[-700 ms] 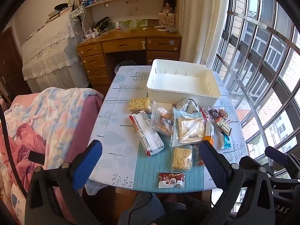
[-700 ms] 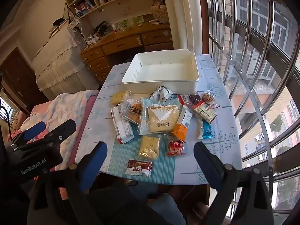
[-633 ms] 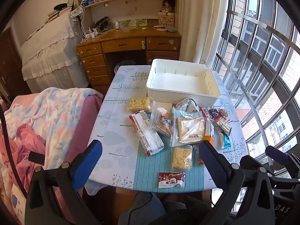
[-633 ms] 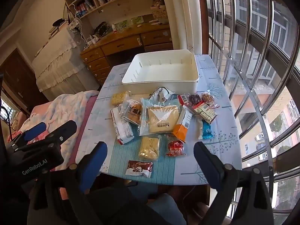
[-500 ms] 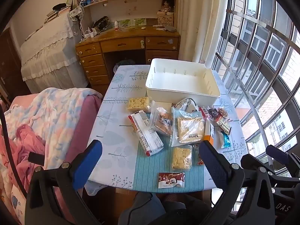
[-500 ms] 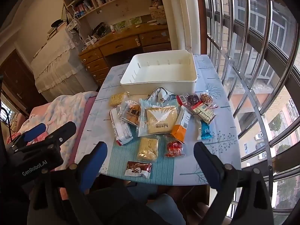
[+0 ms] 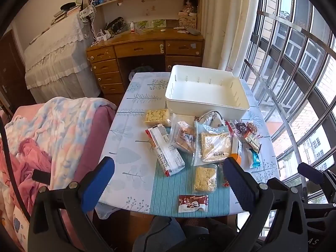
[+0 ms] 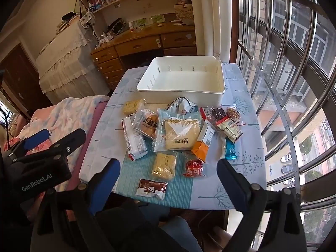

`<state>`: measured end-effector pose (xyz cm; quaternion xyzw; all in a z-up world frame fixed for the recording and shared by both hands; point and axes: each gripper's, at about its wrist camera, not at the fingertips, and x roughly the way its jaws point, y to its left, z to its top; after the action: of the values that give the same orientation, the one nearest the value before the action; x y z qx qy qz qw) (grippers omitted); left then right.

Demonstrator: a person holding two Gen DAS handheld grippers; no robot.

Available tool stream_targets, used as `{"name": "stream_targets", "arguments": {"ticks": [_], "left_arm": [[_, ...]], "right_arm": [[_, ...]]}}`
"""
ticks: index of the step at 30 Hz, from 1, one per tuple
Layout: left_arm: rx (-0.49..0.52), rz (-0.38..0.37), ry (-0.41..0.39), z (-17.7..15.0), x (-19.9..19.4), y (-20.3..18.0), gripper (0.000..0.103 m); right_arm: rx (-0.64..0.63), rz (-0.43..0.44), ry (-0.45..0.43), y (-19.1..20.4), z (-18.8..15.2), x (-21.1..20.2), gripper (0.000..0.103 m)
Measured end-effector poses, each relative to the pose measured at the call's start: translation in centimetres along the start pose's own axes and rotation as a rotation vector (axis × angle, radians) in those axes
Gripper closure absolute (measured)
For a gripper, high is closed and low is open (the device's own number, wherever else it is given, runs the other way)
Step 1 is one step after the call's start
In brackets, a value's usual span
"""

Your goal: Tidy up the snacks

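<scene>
Snacks (image 8: 178,136) lie in a loose heap on the surface (image 8: 241,180), none yet in the white bin (image 8: 210,96) at 12 o'clock behind them, and both claws hang over the near edge with nothing between their jaws: the left claw (image 7: 168,180) stands fully spread, the right claw (image 8: 168,178) nearly as wide. Nearest the right claw, at about 12 o'clock, sit the brown packet (image 8: 151,189), the yellow cracker pack (image 8: 164,164) and the small red sweet (image 8: 194,168); the brown packet lies right at the near edge, so a nudge from a descending finger could likely push it off toward the person's lap. Further out, the clear bag (image 8: 180,134) overlaps the orange box (image 8: 202,143) and the pastry pack (image 8: 147,124), so I judge a grab there may drag a neighbour along or catch only loose film and slip. The long wrapped pack (image 7: 166,149) at 11 o'clock of the left claw looks wider than it is thick; taken across its length it could swing and sweep the round crackers (image 7: 156,115) toward the left edge. At 1 o'clock the small wrapped sweets (image 8: 224,115) and blue sachet (image 8: 231,149) are low and thin, easy to pinch badly. With both claws so close side by side, reaching for the same pile risks them knocking together.
</scene>
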<state>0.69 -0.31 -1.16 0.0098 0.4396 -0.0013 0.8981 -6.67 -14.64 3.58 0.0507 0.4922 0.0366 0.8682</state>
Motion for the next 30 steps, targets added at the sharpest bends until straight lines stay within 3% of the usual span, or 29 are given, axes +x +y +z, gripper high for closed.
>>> {"name": "stream_targets", "arguments": {"ticks": [17, 30], "left_arm": [[-0.008, 0.026, 0.024, -0.1, -0.2, -0.3, 0.001], [-0.071, 0.045, 0.027, -0.2, -1.0, 0.8, 0.001]], "right_arm": [[0.009, 0.059, 0.001, -1.2, 0.2, 0.2, 0.009], [0.034, 0.116, 0.006, -1.7, 0.4, 0.6, 0.009]]}}
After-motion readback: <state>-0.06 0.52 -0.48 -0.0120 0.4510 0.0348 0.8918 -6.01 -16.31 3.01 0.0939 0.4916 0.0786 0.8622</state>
